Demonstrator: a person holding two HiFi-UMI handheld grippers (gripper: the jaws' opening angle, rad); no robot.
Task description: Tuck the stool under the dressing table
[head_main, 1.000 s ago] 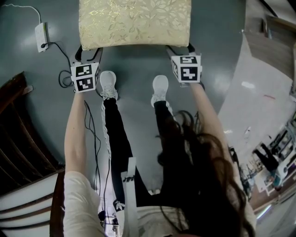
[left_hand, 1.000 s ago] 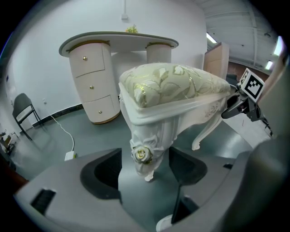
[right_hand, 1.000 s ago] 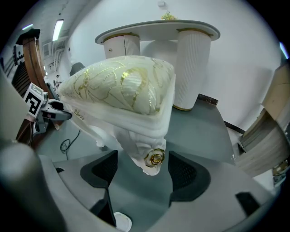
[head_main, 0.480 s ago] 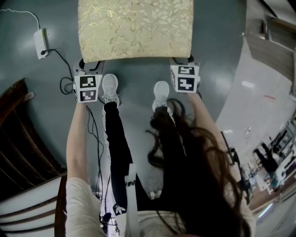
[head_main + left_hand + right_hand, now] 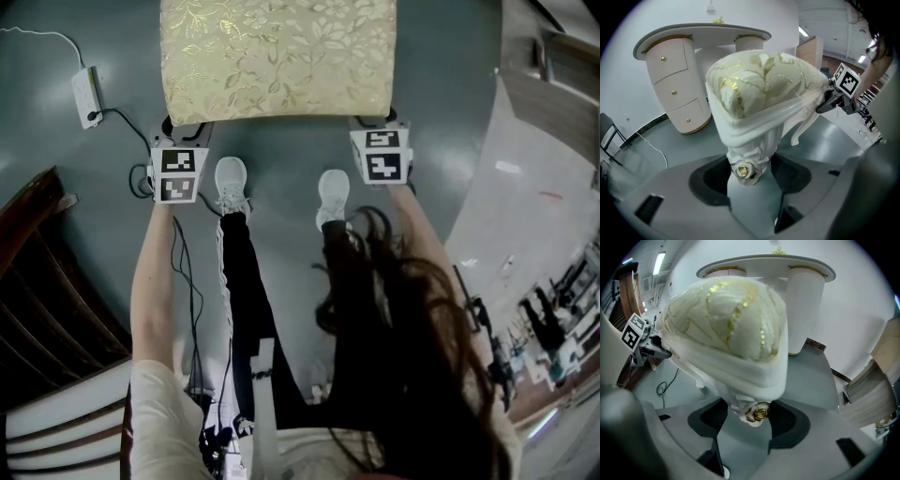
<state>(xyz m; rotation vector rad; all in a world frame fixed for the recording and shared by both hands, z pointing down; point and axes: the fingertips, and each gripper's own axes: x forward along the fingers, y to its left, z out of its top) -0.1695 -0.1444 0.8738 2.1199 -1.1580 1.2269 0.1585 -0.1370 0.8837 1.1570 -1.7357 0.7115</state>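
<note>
Stool (image 5: 277,61) stands apart from dressing table (image 5: 703,33), grey floor (image 5: 686,143) between.

Stool (image 5: 277,58) between left gripper (image 5: 747,176) and right gripper (image 5: 749,420) at its near corners, dressing table (image 5: 703,35) beyond it

Bedroom-like room with dressing table (image 5: 703,35) and stool (image 5: 277,56)

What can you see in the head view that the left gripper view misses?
Only the head view shows the person's white shoes and a corded power strip. Only the left gripper view shows the dressing table with its drawers and the stool's leg. Both show the stool's gold-patterned cushion.
</note>
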